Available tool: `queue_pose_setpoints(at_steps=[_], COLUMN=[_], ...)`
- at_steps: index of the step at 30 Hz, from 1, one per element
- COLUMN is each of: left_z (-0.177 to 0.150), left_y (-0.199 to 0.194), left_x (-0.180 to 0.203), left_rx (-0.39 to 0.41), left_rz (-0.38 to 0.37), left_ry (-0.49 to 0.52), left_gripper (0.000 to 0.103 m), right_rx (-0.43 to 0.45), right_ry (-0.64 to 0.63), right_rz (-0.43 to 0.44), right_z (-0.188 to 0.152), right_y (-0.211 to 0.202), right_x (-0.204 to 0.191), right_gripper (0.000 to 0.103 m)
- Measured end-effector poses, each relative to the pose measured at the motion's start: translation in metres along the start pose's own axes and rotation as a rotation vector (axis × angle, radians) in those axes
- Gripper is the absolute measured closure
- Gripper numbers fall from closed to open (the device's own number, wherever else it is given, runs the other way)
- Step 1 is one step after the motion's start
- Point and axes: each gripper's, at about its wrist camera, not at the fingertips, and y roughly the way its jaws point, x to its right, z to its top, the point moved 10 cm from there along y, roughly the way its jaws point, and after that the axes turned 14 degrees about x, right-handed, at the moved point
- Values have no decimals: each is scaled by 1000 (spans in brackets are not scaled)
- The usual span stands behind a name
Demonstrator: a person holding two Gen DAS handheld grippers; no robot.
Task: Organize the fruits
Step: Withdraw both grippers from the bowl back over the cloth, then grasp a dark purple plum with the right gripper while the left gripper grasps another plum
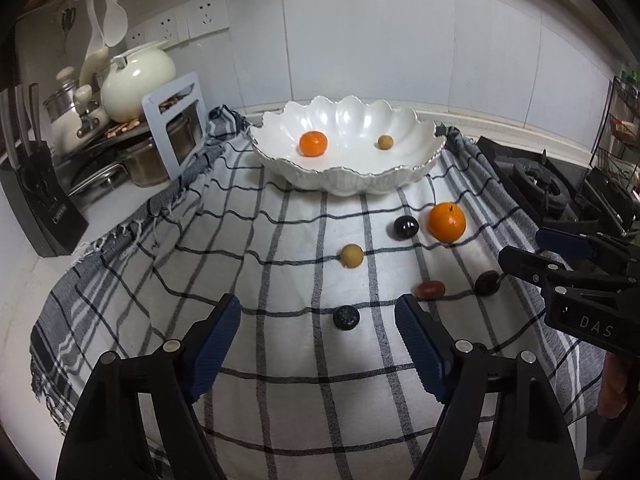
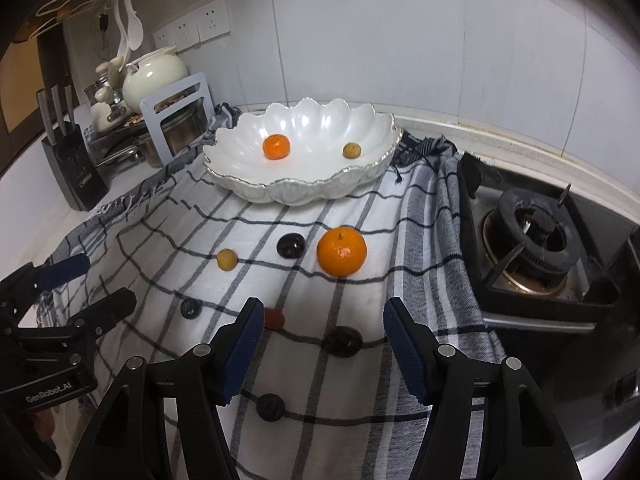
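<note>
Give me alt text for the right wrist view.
Open right gripper hangs over a checked cloth strewn with small fruits and an orange. Behind, a white bowl holds two fruits; a stove sits right.

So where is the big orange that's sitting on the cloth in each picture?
Left wrist view: the big orange lies right of centre on the checked cloth.
Right wrist view: it lies near the centre, beyond the gripper fingers.
Shared landmark: the dark round fruit just to its left.
</note>
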Motion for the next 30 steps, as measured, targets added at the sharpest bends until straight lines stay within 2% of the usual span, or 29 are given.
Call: queue_pose_setpoints(at_steps=[11,21,30], left_z=[-21,-35,-41], left_y=[28,50,59], left_x=[10,13,20], left_rx=[-50,-91,-120], left_rz=[-34,-60,-93], left_ry=[26,35,21], left_gripper=[40,57,65], right_rx=[-62,-92,-113], right_ry=[25,35,67], right_rz=[-20,-36,-48], right_z=[-25,-38,-45], right_y=[20,33,40], right_x=[6,10,18], right_gripper=[51,54,58])
